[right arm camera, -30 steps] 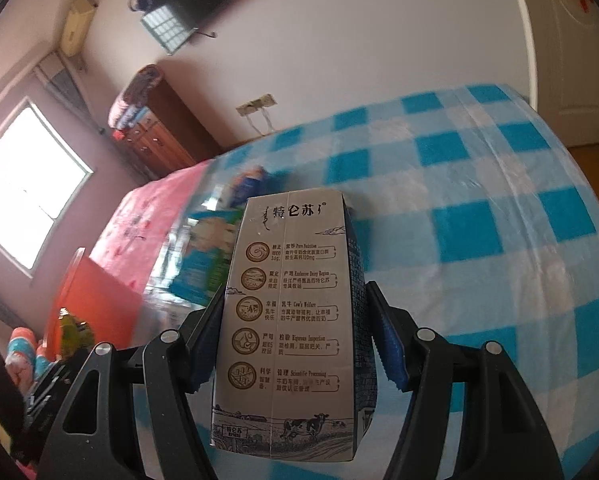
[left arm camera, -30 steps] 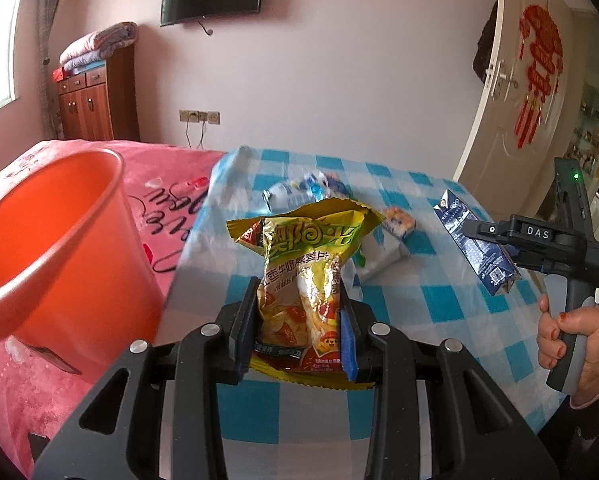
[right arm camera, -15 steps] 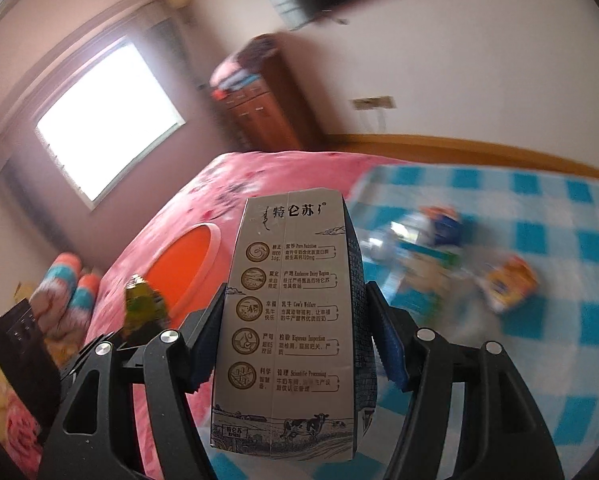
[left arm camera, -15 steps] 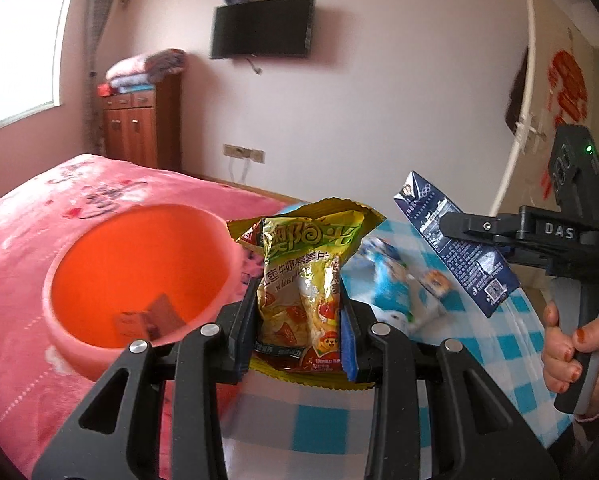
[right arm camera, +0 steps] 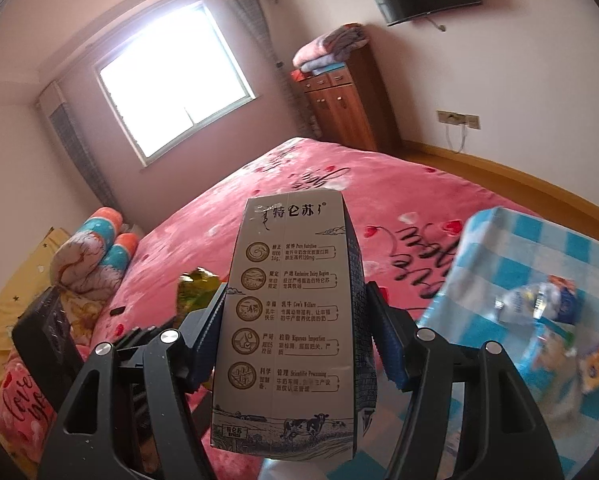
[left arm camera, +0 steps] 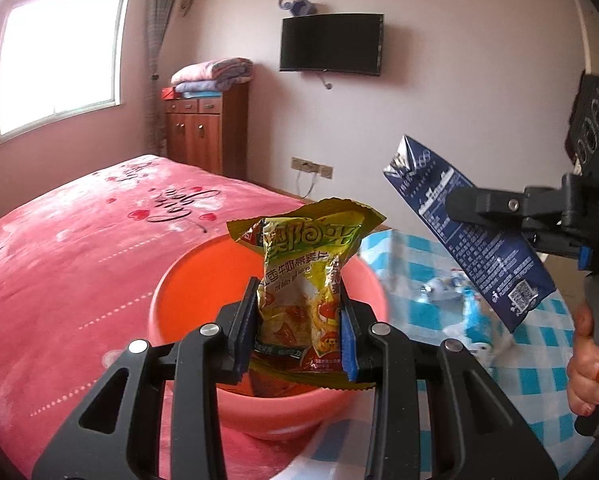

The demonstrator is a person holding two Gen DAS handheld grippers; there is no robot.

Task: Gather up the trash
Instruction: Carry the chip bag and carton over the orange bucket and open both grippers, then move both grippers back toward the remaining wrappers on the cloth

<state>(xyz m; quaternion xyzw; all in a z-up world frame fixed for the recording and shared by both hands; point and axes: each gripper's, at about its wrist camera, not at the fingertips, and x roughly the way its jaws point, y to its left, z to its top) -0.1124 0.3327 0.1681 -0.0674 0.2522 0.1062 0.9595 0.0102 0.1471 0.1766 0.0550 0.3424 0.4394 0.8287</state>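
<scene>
A: Left gripper (left arm camera: 299, 328)?
B: Clamped on a yellow-green snack bag (left arm camera: 305, 280), pads pinching its lower half; bag upright, crinkled top flaring above the fingers (left arm camera: 245, 328); held just over the mouth of an orange bucket (left arm camera: 187, 280); bucket standing beside a pink bedspread (left arm camera: 79, 248).

A: Right gripper (right arm camera: 295, 332)?
B: Closed on a milk carton (right arm camera: 287, 320); blue pads pressed against both narrow sides; grey printed face toward the camera, cow drawing at the bottom; seen from the left wrist view as a dark blue carton (left arm camera: 471, 236), tilted, up in the air to the right of the bucket, apart from the snack bag; a hand (left arm camera: 591, 364) wrapped round the grip below.

A: Other trash?
B: Lying on a blue-and-white checked tablecloth (right arm camera: 539, 248); a crumpled clear bottle (right arm camera: 527, 304) and some blurred wrappers (right arm camera: 575, 356) near it; hard to tell more.

A: Room?
B: Wall television (left arm camera: 331, 44); wooden cabinet (left arm camera: 205, 132) under folded blankets (left arm camera: 211, 74); bright window (left arm camera: 59, 60); rolled quilt (right arm camera: 91, 256) at the bed's far side.
</scene>
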